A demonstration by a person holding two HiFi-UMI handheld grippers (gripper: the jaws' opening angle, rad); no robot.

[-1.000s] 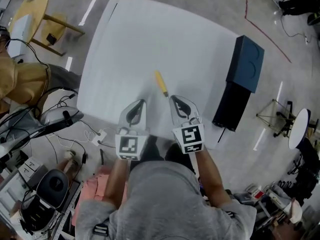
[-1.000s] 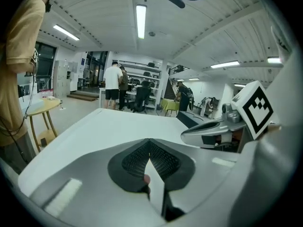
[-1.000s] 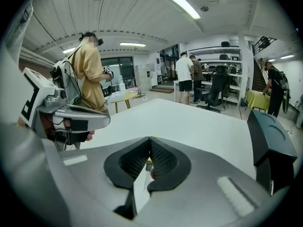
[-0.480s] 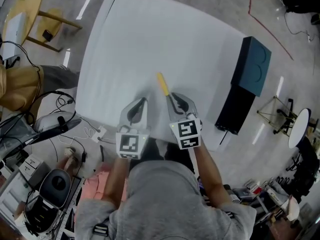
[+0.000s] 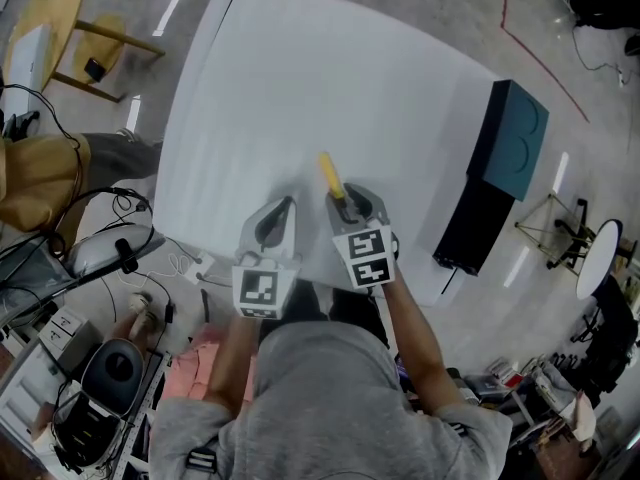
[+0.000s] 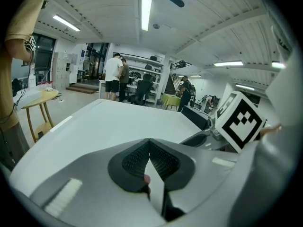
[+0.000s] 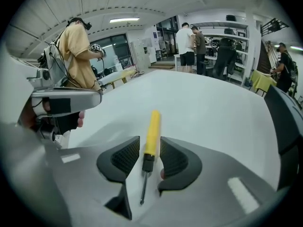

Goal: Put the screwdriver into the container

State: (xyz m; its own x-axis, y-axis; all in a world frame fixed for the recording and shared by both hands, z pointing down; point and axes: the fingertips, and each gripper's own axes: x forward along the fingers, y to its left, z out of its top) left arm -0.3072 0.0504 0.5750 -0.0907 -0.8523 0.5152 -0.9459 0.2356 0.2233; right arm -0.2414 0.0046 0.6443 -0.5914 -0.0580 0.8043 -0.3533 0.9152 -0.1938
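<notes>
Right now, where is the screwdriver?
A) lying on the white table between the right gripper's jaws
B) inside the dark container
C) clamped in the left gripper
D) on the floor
A: the screwdriver lies flat on the table between the jaws of the right gripper, which are opening, with a gap on each side of it.

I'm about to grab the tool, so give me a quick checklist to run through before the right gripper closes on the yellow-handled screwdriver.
1. Yellow-handled screwdriver lies between the right gripper's jaws: ok.
2. Those jaws are opening, pads clear of the handle: ok.
3. Screwdriver lies flat on the white table: ok.
4. Left gripper is shut, empty and off to the side of the screwdriver: ok.
5. Dark blue box-shaped container at the table's right side is open to receive it: cannot tell.
</notes>
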